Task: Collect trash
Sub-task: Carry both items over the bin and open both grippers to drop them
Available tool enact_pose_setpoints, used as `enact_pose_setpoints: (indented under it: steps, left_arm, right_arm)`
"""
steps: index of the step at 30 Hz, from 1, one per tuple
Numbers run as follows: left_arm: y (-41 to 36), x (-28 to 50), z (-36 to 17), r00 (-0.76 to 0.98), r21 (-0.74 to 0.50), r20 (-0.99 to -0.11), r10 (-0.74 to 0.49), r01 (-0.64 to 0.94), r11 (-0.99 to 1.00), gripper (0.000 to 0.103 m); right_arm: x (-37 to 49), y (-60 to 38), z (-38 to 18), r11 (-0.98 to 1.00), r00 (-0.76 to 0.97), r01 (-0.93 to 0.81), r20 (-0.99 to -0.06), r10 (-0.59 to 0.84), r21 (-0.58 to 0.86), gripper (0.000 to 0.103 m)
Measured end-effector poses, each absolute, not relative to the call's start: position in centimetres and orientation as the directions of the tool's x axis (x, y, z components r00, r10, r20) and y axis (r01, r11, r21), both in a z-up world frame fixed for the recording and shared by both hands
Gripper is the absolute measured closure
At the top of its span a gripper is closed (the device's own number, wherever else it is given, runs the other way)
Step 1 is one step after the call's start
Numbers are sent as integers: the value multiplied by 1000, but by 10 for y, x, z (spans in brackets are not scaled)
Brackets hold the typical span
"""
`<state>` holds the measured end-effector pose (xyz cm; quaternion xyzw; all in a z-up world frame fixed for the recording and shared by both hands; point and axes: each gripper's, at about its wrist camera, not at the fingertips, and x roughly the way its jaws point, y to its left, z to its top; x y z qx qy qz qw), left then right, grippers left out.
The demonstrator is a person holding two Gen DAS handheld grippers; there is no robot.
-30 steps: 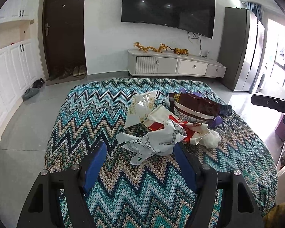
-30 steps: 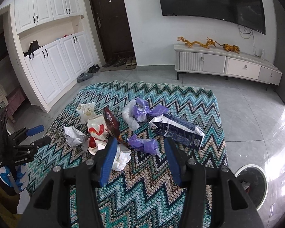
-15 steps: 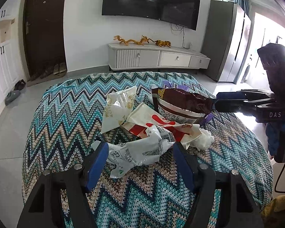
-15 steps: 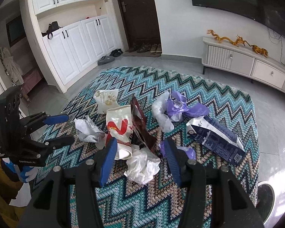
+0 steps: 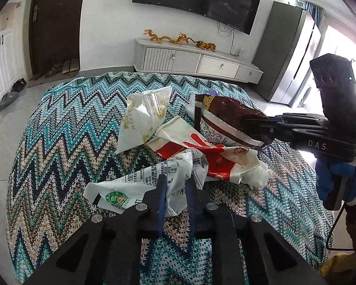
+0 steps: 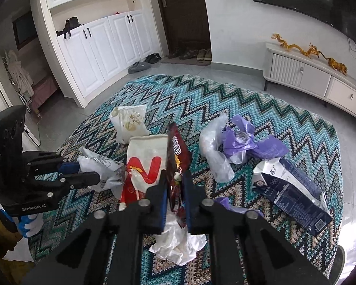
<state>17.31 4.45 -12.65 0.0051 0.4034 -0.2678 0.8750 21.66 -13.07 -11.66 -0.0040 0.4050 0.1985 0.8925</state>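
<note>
Trash lies heaped on a zigzag knitted blanket point(image 5: 59, 142). My left gripper point(image 5: 176, 178) is closing, and its pads press on a crumpled white printed plastic bag point(image 5: 140, 178); the right wrist view shows that left gripper point(image 6: 87, 172) at the left on the same bag point(image 6: 104, 166). My right gripper point(image 6: 175, 174) is shut on the lower edge of an upright dark red snack bag point(image 6: 178, 152). The left wrist view shows the right gripper point(image 5: 249, 128) from the side, on the snack bag point(image 5: 223, 111). A red-and-white wrapper point(image 6: 147, 163) lies between the two.
A white pouch with yellow print point(image 5: 144, 116), a white tissue wad point(image 6: 178, 242), purple bags point(image 6: 244, 140), clear plastic point(image 6: 213, 152) and a dark blue carton point(image 6: 294, 190) also lie on the blanket. A TV cabinet point(image 5: 197, 59) and white cupboards point(image 6: 95, 47) line the walls.
Both grippers came forward and down onto the pile and closed. The left closed on the white printed bag, the right on the dark red snack bag.
</note>
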Motion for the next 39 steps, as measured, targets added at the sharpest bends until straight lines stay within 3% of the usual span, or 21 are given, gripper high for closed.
enact_pose_setpoints:
  steps: [3,21,29,39]
  left_arm:
    - [49,165,-121,550,-208,-696,-462,461,863,97]
    - [55,112,-49,664,-155,-598,-448,453,878,98]
    - [-15,102,-26,634,-93,-596,-493,556,826,98]
    - [-174,83,-15,474,-53,-634,-611,762,646,98]
  right_arm:
    - [209,-131,-108,918,613,-369,-704,359,147,98]
    - [124,-179,-38,922,754,-344,-532,385,178,98]
    - [77,-256,-31,954,825,-208,-485,290,215,98]
    - [4,-395,-56,955,877,99,-478,50,281,98]
